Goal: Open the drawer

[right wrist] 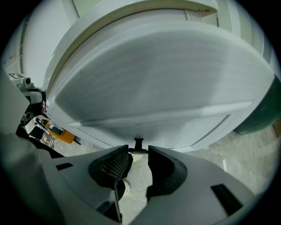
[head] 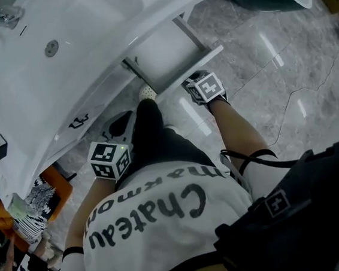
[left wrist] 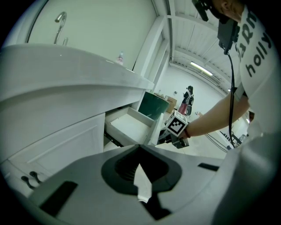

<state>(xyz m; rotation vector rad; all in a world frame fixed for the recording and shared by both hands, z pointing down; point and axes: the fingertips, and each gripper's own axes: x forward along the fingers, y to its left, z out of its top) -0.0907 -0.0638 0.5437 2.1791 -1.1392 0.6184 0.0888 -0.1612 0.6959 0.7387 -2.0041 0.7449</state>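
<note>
head view: drawer (head: 166, 51) is sticking out under the basin (head: 87, 38) over open glossy floor (head: 283, 72); right gripper (right wrist: 138, 152) is pinching its handle (right wrist: 138, 142), left gripper (left wrist: 139, 151) hanging closed.

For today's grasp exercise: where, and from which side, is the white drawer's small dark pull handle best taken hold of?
Grip the crossbar of the small dark pull handle, pinching its two ends, coming straight at the white drawer front. It stands off on a thin stem, so the bar likely hooks well.
</note>
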